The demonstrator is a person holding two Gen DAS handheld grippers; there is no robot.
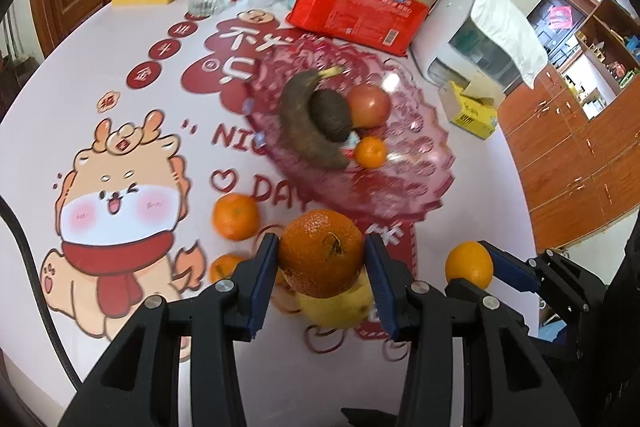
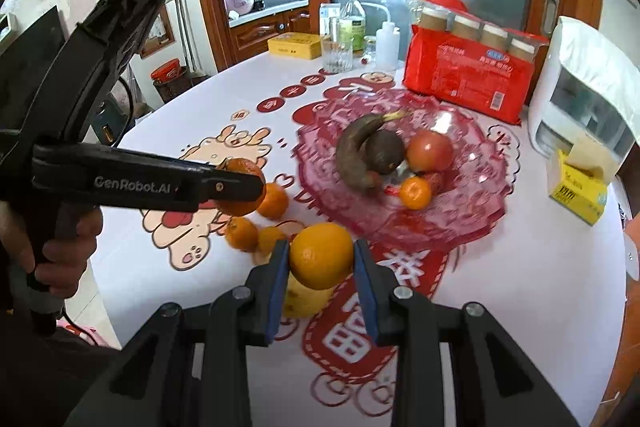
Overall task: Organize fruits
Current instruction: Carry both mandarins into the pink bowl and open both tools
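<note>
1. Fruits first: a big orange (image 1: 321,253) sits clamped in the left gripper (image 1: 322,263), jaws pressed on both its sides.
2. Right gripper (image 2: 321,261) points down at the bench (image 2: 480,307), jaws tight on a smaller orange (image 2: 321,255).
3. Both are lifted above a yellow fruit (image 1: 336,307).
4. The pink dish (image 1: 400,187) lies just ahead, its near rim uncrowded.
5. Loose tangerines (image 1: 235,217) sit left.
</note>
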